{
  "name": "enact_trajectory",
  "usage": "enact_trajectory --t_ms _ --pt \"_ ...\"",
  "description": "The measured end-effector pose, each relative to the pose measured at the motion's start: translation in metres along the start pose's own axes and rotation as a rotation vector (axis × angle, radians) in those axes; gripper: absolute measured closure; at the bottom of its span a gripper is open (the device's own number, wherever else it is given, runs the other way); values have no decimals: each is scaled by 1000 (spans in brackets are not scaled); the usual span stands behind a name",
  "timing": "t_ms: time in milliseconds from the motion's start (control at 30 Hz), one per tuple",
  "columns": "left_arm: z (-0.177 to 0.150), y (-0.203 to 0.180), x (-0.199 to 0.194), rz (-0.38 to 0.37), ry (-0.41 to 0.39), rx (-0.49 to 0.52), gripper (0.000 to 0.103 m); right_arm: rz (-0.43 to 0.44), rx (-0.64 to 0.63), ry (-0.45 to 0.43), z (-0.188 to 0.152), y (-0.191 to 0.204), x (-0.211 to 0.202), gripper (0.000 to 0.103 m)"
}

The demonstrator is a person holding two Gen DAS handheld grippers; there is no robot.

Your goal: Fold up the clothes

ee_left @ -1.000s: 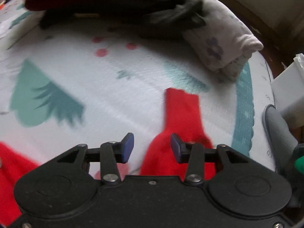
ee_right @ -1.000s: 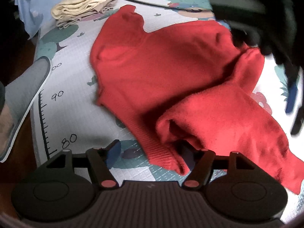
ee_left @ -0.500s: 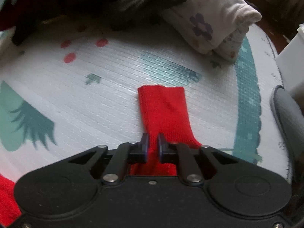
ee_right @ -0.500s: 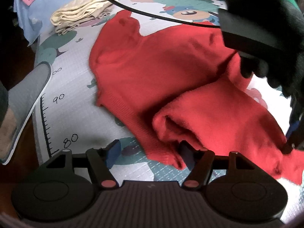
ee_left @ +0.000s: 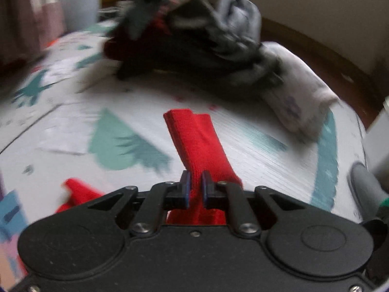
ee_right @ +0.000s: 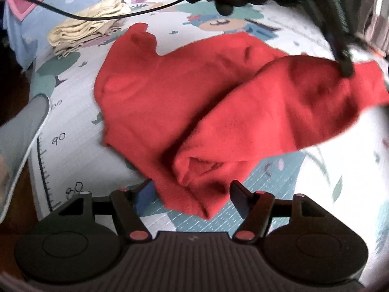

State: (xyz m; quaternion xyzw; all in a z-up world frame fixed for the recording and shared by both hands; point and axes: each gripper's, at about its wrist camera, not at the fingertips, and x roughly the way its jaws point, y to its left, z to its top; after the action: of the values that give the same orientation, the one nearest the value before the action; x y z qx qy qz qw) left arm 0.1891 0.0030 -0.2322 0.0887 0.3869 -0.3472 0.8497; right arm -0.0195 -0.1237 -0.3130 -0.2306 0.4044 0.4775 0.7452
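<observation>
A red sweater (ee_right: pixel 170 92) lies spread on the printed play mat (ee_right: pixel 73 146). My left gripper (ee_left: pixel 195 182) is shut on the sweater's sleeve (ee_left: pixel 194 143) near the cuff, which sticks up above the mat. In the right wrist view the left gripper (ee_right: pixel 345 65) holds that sleeve (ee_right: pixel 304 102) raised at the upper right, with a dark-gloved hand above it. My right gripper (ee_right: pixel 192 192) stands open low over the mat, and the sweater's bunched hem corner (ee_right: pixel 199 189) lies between its fingers.
A heap of dark and grey clothes (ee_left: pixel 194 43) and a folded white flowered garment (ee_left: pixel 299 97) lie at the mat's far side. A grey slipper (ee_right: pixel 19 133) sits off the mat's left edge. A folded yellow garment (ee_right: pixel 90 26) and a black cable (ee_right: pixel 97 17) lie behind the sweater.
My left gripper closed on the sleeve, then lifted it off the mat and carried it sideways. The sleeve now hangs stretched in the air. My right gripper has stayed in place.
</observation>
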Motion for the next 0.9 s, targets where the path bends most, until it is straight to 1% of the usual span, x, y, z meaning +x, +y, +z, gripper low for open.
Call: enact_trajectory --t_ms 67,167,300,333,433,467,600,700,833,900 --pt "-4 14 -14 38 -32 -49 95 1 -19 -5 2 2 0 34" --pt "-9 32 -26 94 -66 -101 95 23 -23 24 4 4 6 34" --pt "-19 54 -29 149 -77 -188 95 22 -33 39 3 8 8 34" --pt "-22 58 -26 158 -73 -201 95 16 -37 38 3 9 8 34" --pt "-30 64 -17 181 -56 -224 95 -57 -85 -7 7 12 3 34" --pt "-32 65 -15 186 -49 -226 95 -69 -97 -23 9 12 2 34" --pt "-40 69 -13 187 -30 -235 95 -25 -150 -2 11 18 7 34" --pt "-46 75 -17 175 -23 -255 95 -23 -260 21 5 33 10 34" --pt "-54 82 -20 187 -7 -269 94 -13 -294 37 3 38 10 34" --pt "-56 84 -18 183 -6 -278 95 -11 -284 44 3 36 11 34"
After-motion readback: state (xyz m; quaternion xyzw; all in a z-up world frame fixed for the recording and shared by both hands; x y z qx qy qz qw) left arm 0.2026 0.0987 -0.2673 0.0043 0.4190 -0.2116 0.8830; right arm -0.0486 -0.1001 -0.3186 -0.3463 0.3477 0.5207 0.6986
